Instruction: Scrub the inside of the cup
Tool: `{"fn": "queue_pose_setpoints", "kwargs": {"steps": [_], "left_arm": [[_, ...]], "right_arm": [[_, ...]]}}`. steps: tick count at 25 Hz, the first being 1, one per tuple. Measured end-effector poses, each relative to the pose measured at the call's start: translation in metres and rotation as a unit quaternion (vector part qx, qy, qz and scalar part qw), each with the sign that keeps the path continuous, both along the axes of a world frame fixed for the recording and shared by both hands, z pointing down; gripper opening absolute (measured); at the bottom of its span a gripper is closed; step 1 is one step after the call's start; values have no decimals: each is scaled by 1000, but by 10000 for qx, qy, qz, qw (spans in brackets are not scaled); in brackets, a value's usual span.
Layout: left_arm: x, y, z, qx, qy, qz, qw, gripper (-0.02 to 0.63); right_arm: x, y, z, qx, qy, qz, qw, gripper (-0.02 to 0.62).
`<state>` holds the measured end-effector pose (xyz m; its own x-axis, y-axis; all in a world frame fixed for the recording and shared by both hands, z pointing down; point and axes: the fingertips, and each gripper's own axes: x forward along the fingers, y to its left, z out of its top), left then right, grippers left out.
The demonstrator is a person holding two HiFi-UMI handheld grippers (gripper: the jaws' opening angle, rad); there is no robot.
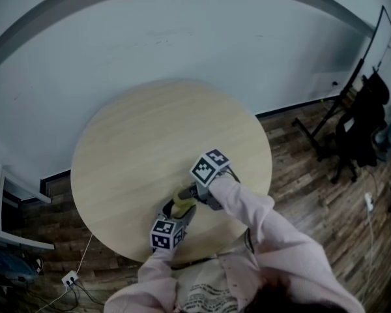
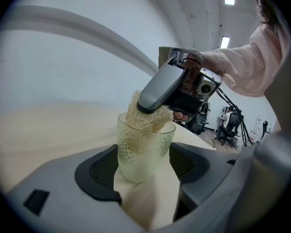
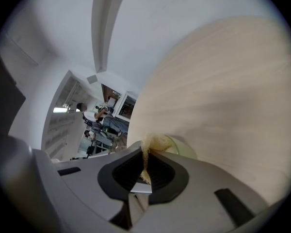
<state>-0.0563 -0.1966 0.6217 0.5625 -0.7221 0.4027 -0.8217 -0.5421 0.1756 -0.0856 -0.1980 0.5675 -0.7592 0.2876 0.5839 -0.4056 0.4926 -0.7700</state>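
**Scrubbing stage, two hand-held grippers at a round wooden desk.** The left gripper grasped a translucent, pale green glass cup by its lower wall. Its jaws were spread wide, with one pad on each side of the glass. The cup stood roughly upright, mouth up, near the desk's front edge. Whether its base rested on the desk could not be told.

The right gripper had its jaws clenched on a thin edge of a loofah scrubber. The scrubber's fibrous bulk filled the cup's mouth and reached down the inner wall, where its mesh showed through the glass. The tips of the right jaws sat at the rim, on top of the scrubber and not inside the cup.

*Step in hand, as judged:* the scrubber was inserted and the interior was being worked, but mainly in the upper part — the cup's bottom appeared not yet reached.

*Next move, as judged:* the left jaws needed a firm, steady hold so that the smooth glass would neither twist nor tip. The right gripper had to press the scrubber deeper and sweep it round the wall. Its jaw tips looked broad against the cup's mouth, so the loofah itself — not the jaws — would have to carry the contact.
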Motion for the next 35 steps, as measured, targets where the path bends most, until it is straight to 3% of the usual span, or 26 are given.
{"fn": "queue_pose_setpoints", "kwargs": {"steps": [3, 7, 10, 13, 15, 17, 20, 24, 26, 28, 30, 35], "left_arm": [[0, 0, 0, 14, 2, 16, 10000, 339], [1, 0, -1, 26, 9, 42, 10000, 339], [2, 1, -1, 31, 7, 64, 10000, 339], [2, 1, -1, 29, 10, 70, 10000, 340], [3, 1, 0, 20, 8, 77, 10000, 339], [3, 1, -1, 16, 3, 86, 10000, 339], [1, 2, -1, 29, -6, 93, 10000, 339], [1, 3, -1, 29, -1, 111, 9999, 339], [2, 3, -1, 29, -2, 108, 9999, 339], [2, 2, -2, 32, -6, 98, 9999, 339], [3, 1, -1, 28, -7, 99, 9999, 337], [6, 4, -1, 36, -13, 135, 9999, 337]], "right_arm": [[2, 5, 3, 634, 248, -544, 9962, 20], [7, 10, 8, 1523, 708, -1486, 9745, 20], [10, 11, 12, 2154, 1027, -2207, 9457, 20], [13, 13, 13, 2733, 1179, -2980, 9070, 20], [14, 16, 12, 3144, 1174, -3555, 8723, 21], [16, 17, 10, 3607, 1193, -4146, 8269, 21], [21, 24, 4, 4156, 1188, -5025, 7488, 21], [29, 26, 1, 4819, 1160, -5994, 6285, 23], [30, 25, 0, 5015, 1116, -6215, 5914, 23], [30, 23, 0, 5110, 1079, -6328, 5717, 23], [30, 21, 3, 5128, 1090, -6404, 5613, 23], [35, 21, 11, 5017, 1204, -6501, 5579, 23]]}}
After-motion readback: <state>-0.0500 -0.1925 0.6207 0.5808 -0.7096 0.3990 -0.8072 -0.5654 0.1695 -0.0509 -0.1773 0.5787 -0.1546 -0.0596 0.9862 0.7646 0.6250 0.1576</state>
